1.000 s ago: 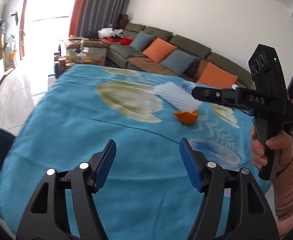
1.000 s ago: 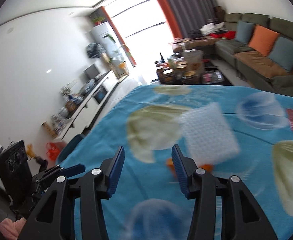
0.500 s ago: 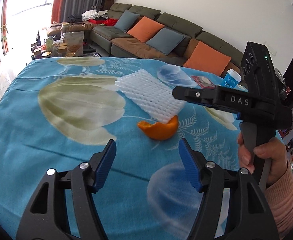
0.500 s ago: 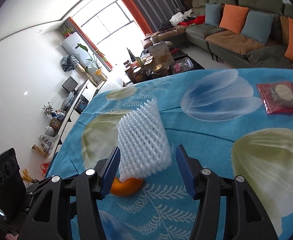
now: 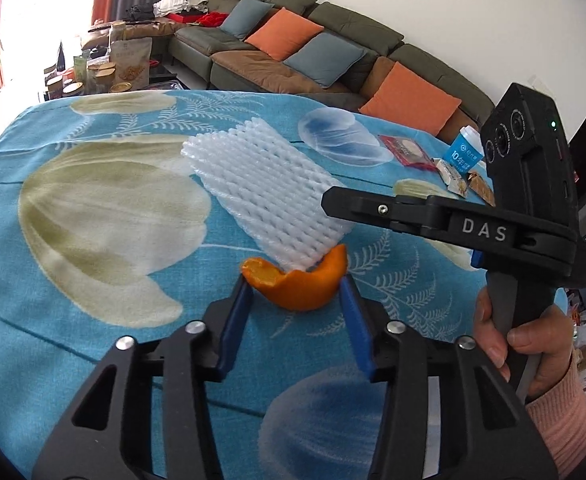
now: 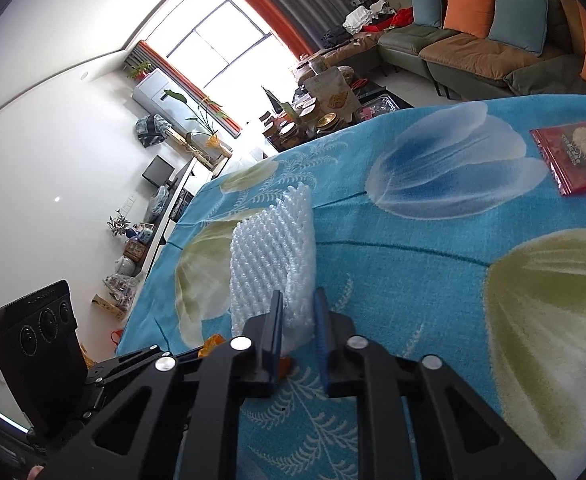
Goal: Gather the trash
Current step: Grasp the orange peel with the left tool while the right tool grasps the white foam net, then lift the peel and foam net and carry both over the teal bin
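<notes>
A table under a blue flowered cloth [image 5: 93, 340] fills both views, with a long sofa [image 5: 333, 52] behind it. On the cloth lie one white foam net sleeve [image 5: 261, 196], one piece of orange peel [image 5: 297, 288], one red snack packet [image 6: 573, 156], one small blue-and-white cup [image 5: 467, 150] and two small wrappers beside it.

The foam sleeve lies near the middle of the table, its near end resting on the peel. The right gripper [image 6: 299, 320] has just been closing and now pinches that near end, the foam squashed thin between its blue pads. The sleeve looks very light and springy; it should crush and spring back without harm, so a pinch on an end edge ought to carry it, though a loose grip could let it slide out.

The peel sits just in front of the sleeve, a curled cup of rind open side up. The left gripper [image 5: 295, 304] has also just been closing, and its pads [image 5: 235, 320] now stand at either side of the peel, at its edges; whether they press it yet I cannot tell. The peel is probably light, bendy and a little slick, and likely to fold or tear if squeezed hard, so a gentle hold across the curled rim seems best.
</notes>
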Motion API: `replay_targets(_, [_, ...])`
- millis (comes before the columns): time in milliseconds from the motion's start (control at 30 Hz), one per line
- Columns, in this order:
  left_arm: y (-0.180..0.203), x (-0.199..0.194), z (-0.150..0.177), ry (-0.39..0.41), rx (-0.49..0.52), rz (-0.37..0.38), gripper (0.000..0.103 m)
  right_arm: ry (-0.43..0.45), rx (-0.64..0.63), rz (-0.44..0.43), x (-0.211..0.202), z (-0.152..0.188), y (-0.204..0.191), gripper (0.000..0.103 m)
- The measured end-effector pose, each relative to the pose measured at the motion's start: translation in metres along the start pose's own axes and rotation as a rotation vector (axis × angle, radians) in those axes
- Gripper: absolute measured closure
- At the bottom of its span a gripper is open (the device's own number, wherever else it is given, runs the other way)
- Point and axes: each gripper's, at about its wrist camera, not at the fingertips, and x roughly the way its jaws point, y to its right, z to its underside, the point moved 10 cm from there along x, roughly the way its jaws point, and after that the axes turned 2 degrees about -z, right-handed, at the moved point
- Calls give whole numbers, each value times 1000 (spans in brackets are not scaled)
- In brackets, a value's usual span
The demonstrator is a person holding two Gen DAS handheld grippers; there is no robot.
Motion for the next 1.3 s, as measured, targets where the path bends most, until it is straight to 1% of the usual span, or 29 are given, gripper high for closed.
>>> replay_targets(67, [-1, 0, -1, 5, -5, 4, 63, 9, -4, -5, -2, 0, -2, 92])
replay_targets(133, [0, 0, -1, 13, -2, 3, 71, 21, -14, -11, -4, -1, -7, 92])
replay_targets(200, [1, -2, 0, 20, 8, 5, 75, 35, -18, -22, -7, -2, -10, 93])
replay_targets(333, [3, -9, 5, 36, 18, -5, 78, 52, -25, -37, -12, -5, -12, 93])
replay_targets(533, [0, -30, 14, 72, 27, -29, 79, 75, -62, -37, -20, -4, -23, 93])
replay_targets(767, [-9, -54, 24, 103, 24, -65, 79, 102, -68, -78, -32, 2, -37, 93])
replay_targets(1033, [-26, -81, 34, 135, -6, -94, 79, 117, -80, -118, -41, 13, -54, 93])
replay_targets(1300, [-45, -102, 48, 155, -40, -130, 79, 110, -94, -164, -44, 28, -75, 93])
